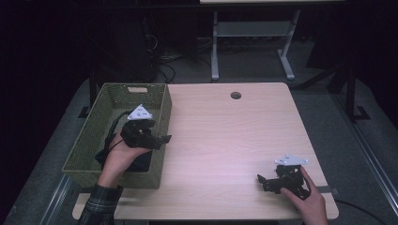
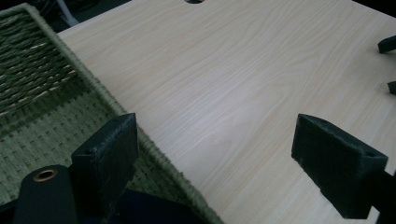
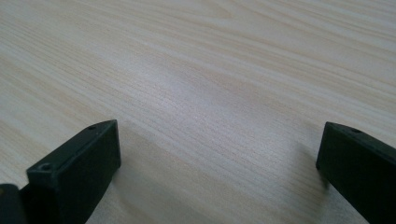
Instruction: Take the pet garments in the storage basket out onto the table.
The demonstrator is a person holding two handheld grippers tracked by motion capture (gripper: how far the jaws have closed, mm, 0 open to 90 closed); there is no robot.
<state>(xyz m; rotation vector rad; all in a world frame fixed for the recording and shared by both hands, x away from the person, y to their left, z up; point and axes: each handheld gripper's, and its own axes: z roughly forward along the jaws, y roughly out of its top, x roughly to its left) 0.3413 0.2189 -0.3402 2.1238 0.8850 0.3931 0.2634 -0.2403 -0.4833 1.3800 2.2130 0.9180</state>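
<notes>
Nearest you, your right hand (image 1: pixel 307 199) is resting the right tongs (image 1: pixel 263 180) low on the tabletop (image 1: pixel 225 140), well to the right of the green woven basket (image 1: pixel 105 101). Those tongs are spread wide, with bare wood grain between the two black jaws and nothing in them.

Farther in, your left hand (image 1: pixel 119 154) is holding the left tongs (image 1: pixel 162 139) over the basket's right wall, tips pointing out across the tabletop away from the basket. These tongs are also released and gripping nothing; in the left gripper view one jaw is sitting over the basket's rim (image 2: pixel 154 149) and the other over open wood. A dark blue object (image 1: pixel 138 161) is lying inside the basket at its near end, beneath your left hand; you cannot tell what it is.

Beyond the basket's far right corner, a round cable hole (image 1: pixel 235 95) is sitting near the tabletop's far edge.
</notes>
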